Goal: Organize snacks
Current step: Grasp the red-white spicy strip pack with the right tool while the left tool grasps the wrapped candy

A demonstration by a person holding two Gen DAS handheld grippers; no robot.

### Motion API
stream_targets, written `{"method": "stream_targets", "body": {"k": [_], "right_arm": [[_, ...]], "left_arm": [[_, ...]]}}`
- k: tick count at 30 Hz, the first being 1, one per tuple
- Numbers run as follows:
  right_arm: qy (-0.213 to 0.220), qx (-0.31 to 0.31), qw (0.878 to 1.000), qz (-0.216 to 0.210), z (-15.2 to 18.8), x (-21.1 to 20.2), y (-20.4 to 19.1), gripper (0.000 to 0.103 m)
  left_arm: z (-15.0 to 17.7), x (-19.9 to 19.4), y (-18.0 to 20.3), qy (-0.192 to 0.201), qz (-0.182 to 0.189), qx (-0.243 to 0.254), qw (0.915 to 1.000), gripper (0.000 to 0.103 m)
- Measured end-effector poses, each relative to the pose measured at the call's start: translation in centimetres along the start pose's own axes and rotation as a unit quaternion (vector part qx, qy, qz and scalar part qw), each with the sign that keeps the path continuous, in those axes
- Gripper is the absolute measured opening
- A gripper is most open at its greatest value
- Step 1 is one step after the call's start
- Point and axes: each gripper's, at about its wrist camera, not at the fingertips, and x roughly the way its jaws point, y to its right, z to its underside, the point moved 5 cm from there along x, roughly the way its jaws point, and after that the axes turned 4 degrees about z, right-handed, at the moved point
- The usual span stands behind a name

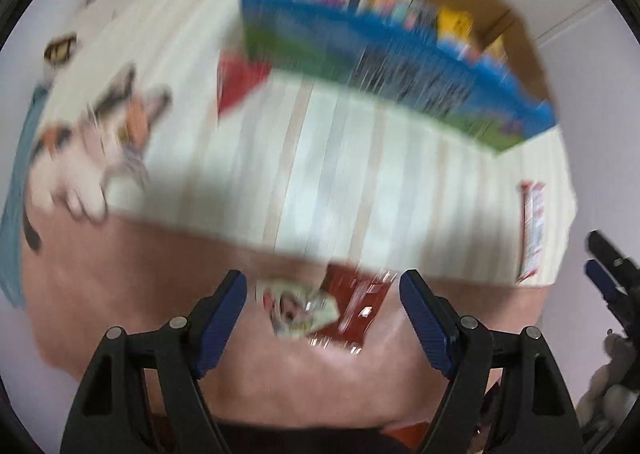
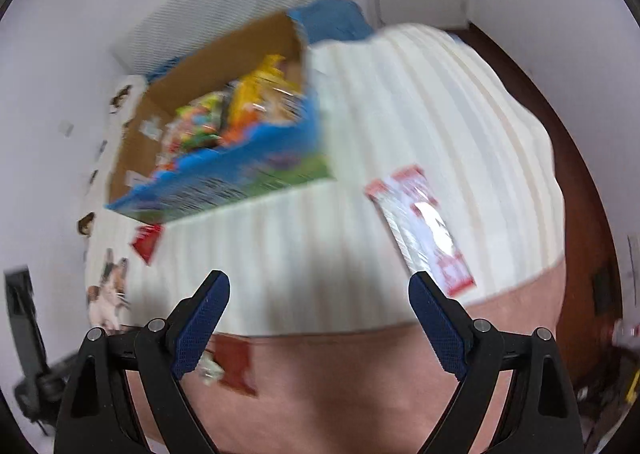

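Both views blurred: left tongs [image 1: 322, 308] gape empty over a small pale crinkled wrapper [image 1: 298, 308] on a dark red foil packet [image 1: 352, 310], right tongs [image 2: 320, 314] likewise apart near a long red-and-white packet [image 2: 420, 230], blue-sided cardboard snack box [image 2: 224, 182] well beyond on the bed; risk: pinching both overlapped packets.

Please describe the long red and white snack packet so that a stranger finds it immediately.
Find the open blue cardboard box on the cream striped blanket. Right of it, alone, lies the long red and white snack packet; its shiny clear middle distinguishes it from the small red packets.
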Motion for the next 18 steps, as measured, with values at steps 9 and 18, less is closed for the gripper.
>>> {"method": "stream_targets", "body": {"k": [9, 18], "right_arm": [[-0.036, 0.052, 0.997, 0.033, 0.7, 4.3, 7.9, 0.093], [-0.07, 0.009, 0.995, 0.065, -1.8, 11.7, 8.6, 0.093]], "left_arm": [[3.2, 7.7, -2.0, -0.074, 0.012, -0.087, 0.9934, 0.078], [3.7, 8.8, -1.3, -0.042, -0.01, -0.077, 0.9961, 0.061]]}}
